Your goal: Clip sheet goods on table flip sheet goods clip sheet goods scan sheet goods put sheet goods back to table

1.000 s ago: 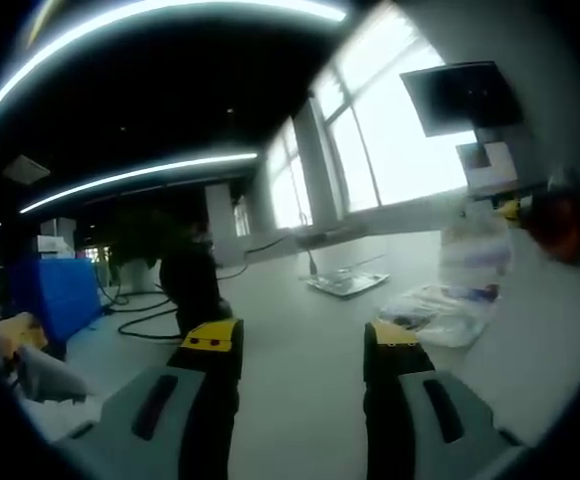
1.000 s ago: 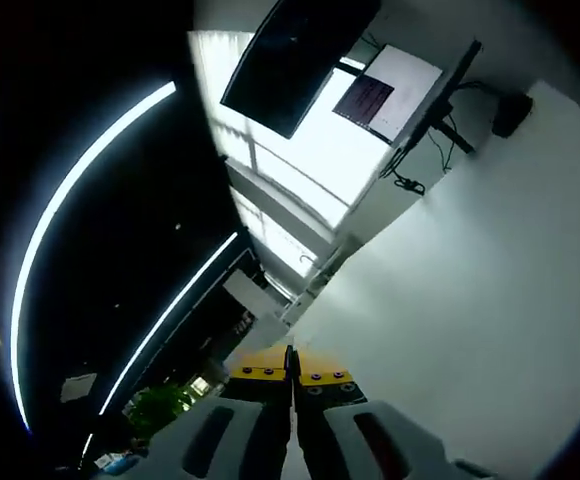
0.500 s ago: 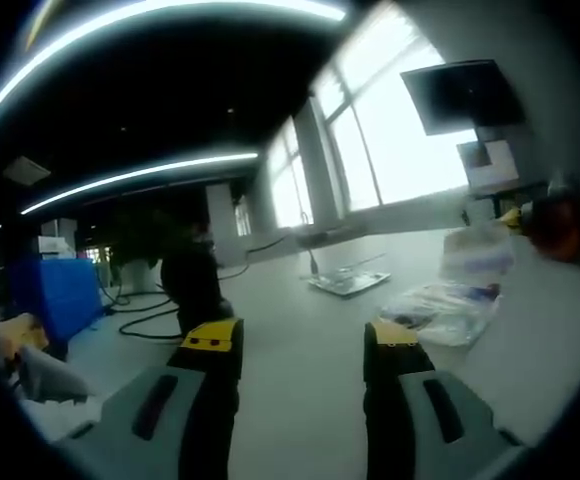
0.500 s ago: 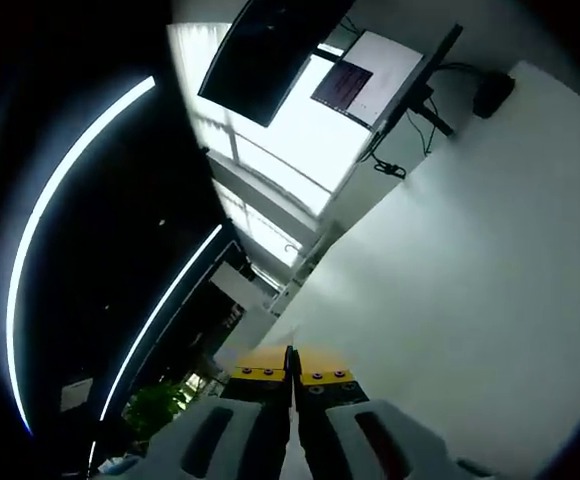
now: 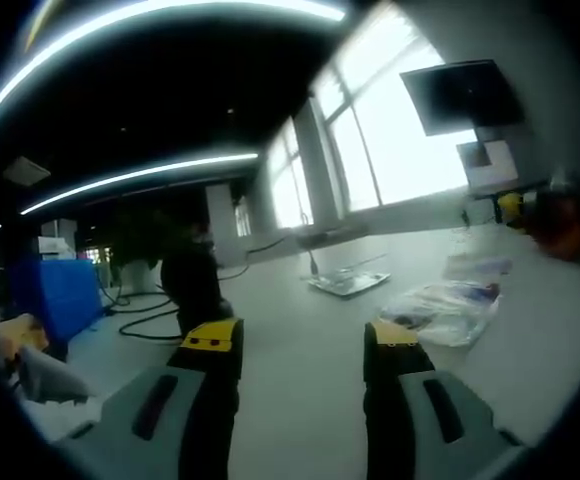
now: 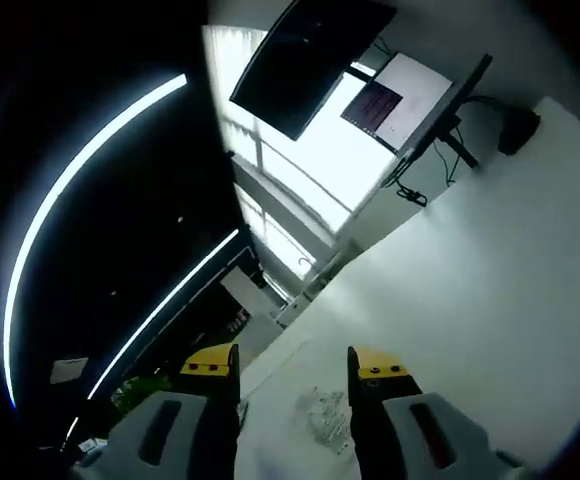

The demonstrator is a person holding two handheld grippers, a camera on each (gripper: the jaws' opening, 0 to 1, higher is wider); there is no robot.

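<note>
In the left gripper view, my left gripper (image 5: 300, 340) stands open over the white table (image 5: 290, 400) with nothing between its yellow-tipped jaws. A crumpled clear bag of sheet goods (image 5: 440, 305) lies on the table to its right. Behind it, a flat clear packet (image 5: 480, 267) rests on the table. A blurred orange shape that looks like the right gripper (image 5: 558, 218) hovers just past that packet. In the right gripper view, my right gripper (image 6: 292, 362) is open. A clear crinkled packet (image 6: 320, 418) lies on the table below the gap between its jaws.
A flat metal stand with a thin post (image 5: 348, 283) sits mid-table. A dark monitor (image 6: 310, 60) and a lit screen (image 6: 385, 100) on an arm rise at the table's far edge, with a small black box (image 6: 517, 130) beside them. Blue crates (image 5: 65, 295) stand at the left.
My right gripper has gone from shut to open. The clear packet that hung upright at the right of the left gripper view now lies flat on the table. The left gripper has not moved.
</note>
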